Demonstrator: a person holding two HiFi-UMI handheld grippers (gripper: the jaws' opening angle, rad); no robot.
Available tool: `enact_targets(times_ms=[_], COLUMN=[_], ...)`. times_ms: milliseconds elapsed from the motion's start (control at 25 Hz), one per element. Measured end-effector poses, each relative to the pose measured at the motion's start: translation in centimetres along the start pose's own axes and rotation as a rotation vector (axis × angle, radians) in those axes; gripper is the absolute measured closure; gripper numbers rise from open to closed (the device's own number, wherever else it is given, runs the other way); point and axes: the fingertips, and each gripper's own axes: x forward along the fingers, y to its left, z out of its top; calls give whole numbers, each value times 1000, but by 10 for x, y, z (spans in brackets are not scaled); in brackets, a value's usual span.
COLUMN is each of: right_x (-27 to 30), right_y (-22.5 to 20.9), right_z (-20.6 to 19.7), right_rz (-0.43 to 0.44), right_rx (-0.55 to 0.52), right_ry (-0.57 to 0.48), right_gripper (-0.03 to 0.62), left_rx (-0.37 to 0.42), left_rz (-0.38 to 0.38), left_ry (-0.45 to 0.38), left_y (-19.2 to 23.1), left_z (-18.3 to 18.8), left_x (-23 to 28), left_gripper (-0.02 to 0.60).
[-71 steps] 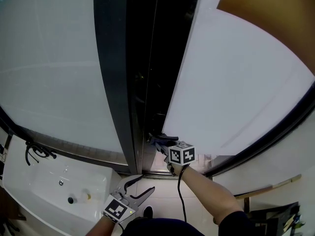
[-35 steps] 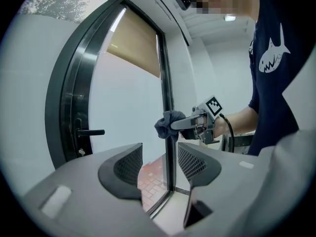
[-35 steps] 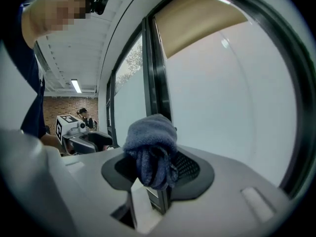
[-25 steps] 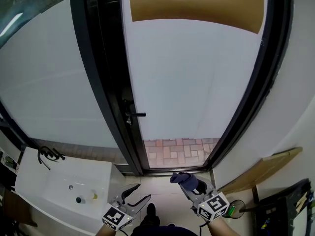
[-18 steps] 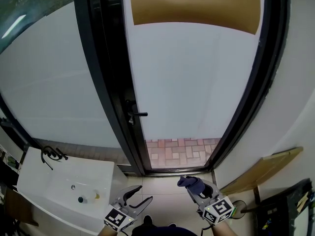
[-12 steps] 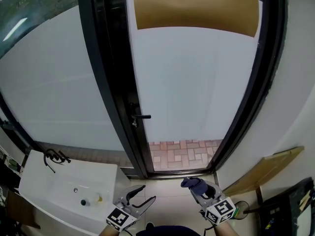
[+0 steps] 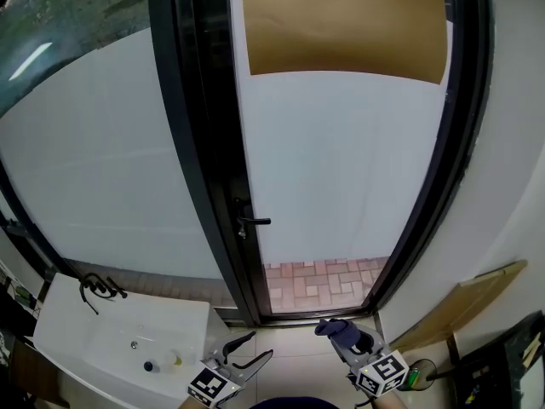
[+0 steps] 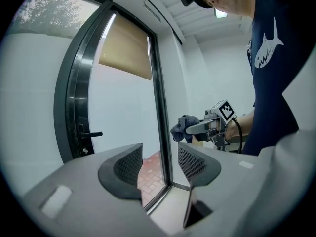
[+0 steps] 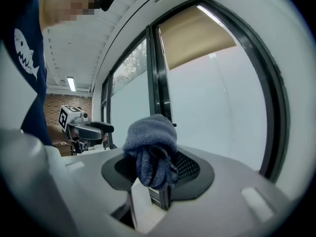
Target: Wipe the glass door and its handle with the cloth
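The frosted glass door [image 7: 341, 169] stands in a black frame, its black lever handle [image 7: 253, 222] on the left edge, also seen as the handle [image 8: 90, 134] in the left gripper view. A bunched dark blue cloth [image 7: 343, 332] is pinched in my right gripper [image 7: 341, 334], held low and well back from the door. The cloth [image 9: 152, 149] hides the jaw tips in the right gripper view. My left gripper [image 7: 253, 352] hangs open and empty near the bottom edge, its fingers [image 8: 129, 168] apart.
A white sink [image 7: 136, 343] with a black tap stands at lower left. A tan blind [image 7: 341, 24] covers the door's top. A fixed frosted pane [image 7: 94, 160] is left of the door. A wooden board [image 7: 456, 301] leans at the right wall.
The view has pulled back and tilted up: the door and handle sit lower and farther off. Both grippers have sunk toward the bottom edge, the right one still holding the cloth.
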Motion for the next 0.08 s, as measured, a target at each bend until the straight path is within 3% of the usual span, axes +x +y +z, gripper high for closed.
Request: enact_targets(times_ms=[80], right_x=[2], right_y=[2], right_z=[2], right_rz=[-2], right_rx=[7], right_ry=[-2], right_gripper=[430], left_rx=[0], left_rz=[1], left_ry=[-3], left_y=[4], left_z=[2], left_x=[-3], left_gripper=[360])
